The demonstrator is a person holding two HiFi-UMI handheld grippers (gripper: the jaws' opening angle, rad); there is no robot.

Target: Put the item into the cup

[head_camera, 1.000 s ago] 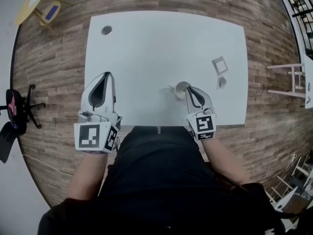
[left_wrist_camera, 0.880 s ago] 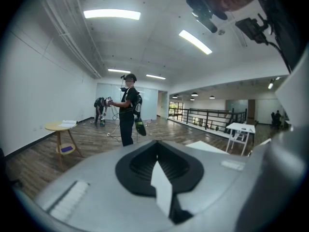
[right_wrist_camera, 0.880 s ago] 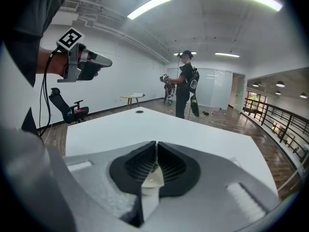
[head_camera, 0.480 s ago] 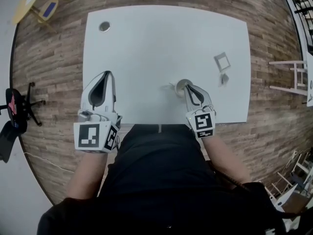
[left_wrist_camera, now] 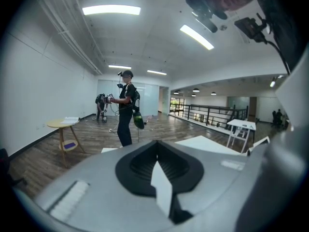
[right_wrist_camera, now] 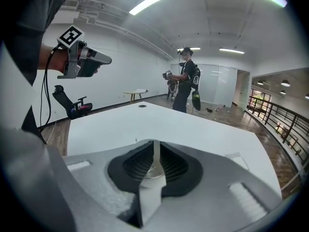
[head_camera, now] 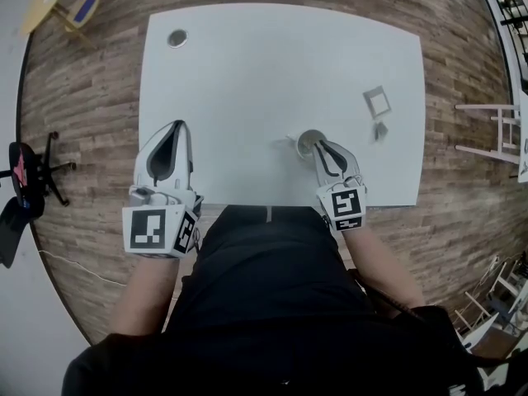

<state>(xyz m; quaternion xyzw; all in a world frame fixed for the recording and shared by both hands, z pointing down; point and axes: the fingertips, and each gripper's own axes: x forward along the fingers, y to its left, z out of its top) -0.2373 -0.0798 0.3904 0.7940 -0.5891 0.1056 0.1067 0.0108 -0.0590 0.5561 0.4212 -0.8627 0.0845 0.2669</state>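
A small white cup [head_camera: 307, 141] stands on the white table [head_camera: 247, 81] near its front edge. A pale stub shows at the cup's left side; I cannot tell what it is. My right gripper [head_camera: 317, 145] hovers with its tips over the cup's right rim. Its jaws are opening, and a narrow slit shows between them. In the right gripper view the cup [right_wrist_camera: 153, 171] shows through that slit just below the right gripper [right_wrist_camera: 155, 145], and nothing is pressed between the pads. My left gripper [head_camera: 178, 126] is held over the table's front left edge, shut and empty; the left gripper view shows the left gripper [left_wrist_camera: 155, 144] pointing out into the room.
A grey square frame [head_camera: 375, 101] and a small grey piece [head_camera: 379, 130] lie right of the cup. A round grey disc [head_camera: 176, 38] sits at the table's far left corner. A person [left_wrist_camera: 126, 108] stands beyond the table, and a white stool [head_camera: 491, 134] stands to the right.
The right gripper has stayed over the cup while the head view has shifted slightly. The left gripper has not moved.
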